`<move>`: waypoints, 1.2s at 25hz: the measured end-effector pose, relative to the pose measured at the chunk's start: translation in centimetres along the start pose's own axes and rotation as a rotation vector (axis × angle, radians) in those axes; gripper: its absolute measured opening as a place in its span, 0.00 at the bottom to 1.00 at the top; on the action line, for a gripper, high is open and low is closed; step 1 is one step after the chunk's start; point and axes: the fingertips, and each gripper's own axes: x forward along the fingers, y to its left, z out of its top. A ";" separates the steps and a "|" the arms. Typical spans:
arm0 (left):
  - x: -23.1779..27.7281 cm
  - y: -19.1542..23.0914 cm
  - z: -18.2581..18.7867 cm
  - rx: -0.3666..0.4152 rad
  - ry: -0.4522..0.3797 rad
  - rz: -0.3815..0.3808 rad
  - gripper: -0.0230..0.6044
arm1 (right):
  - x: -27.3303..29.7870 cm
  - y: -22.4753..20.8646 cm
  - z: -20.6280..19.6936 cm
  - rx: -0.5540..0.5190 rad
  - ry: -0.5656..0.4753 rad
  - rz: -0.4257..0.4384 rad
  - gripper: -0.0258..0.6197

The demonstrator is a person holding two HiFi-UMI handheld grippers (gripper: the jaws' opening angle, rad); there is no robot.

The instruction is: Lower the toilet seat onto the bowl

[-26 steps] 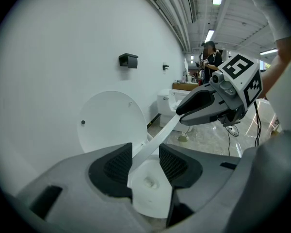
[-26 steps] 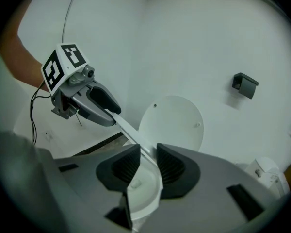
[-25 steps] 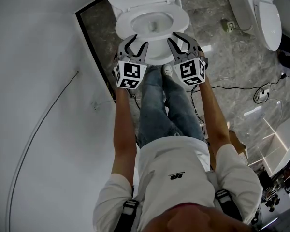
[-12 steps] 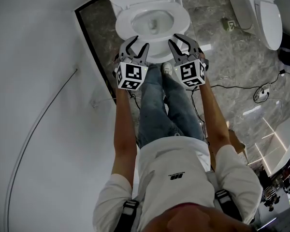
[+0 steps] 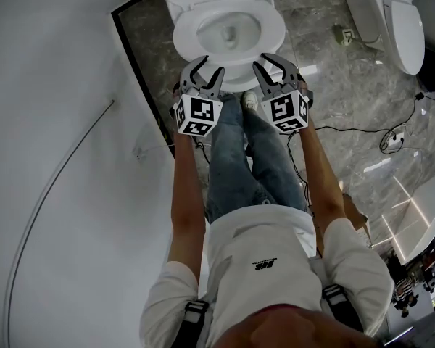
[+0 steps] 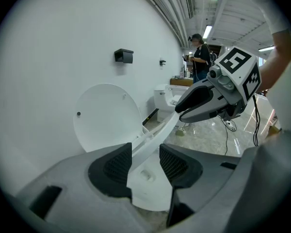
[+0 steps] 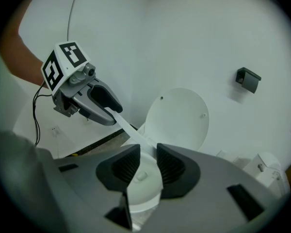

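– Much of the seat (image 6: pixel 153 139) is hidden, is it not?
– Only its front rim is seen in the gripper views, as a thin white band. The rest is covered by the jaws, and the hinge cannot be made out. In the head view the gap between seat and bowl (image 5: pixel 235 85) cannot be judged, since both are looked at from above.
– What else is cut off?
– A second toilet (image 5: pixel 404 27) is cropped at the head view's top right, and the floor before the bowl is masked by the person's legs (image 5: pixel 250 162).
– How is the left gripper (image 6: pixel 145 161) set?
– Its jaws are set fairly wide, and the rim is clamped between its pads, left of the seat's middle.
– And the right gripper (image 7: pixel 148 164)?
– Its jaws are drawn closer together, and the same rim is gripped between them, right of the middle.
– Where is the seat found?
– It is held tilted between the upright lid (image 6: pixel 104 118) and the bowl, with its front raised off the bowl, not yet laid down.
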 end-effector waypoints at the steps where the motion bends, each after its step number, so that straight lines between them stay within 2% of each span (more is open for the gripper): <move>1: 0.0 -0.1 -0.1 0.001 0.002 0.000 0.32 | 0.0 0.0 -0.1 0.000 0.001 0.002 0.21; 30: 0.4 -4.8 -6.0 0.040 0.093 -0.044 0.33 | -0.5 4.6 -5.7 0.028 0.082 0.063 0.21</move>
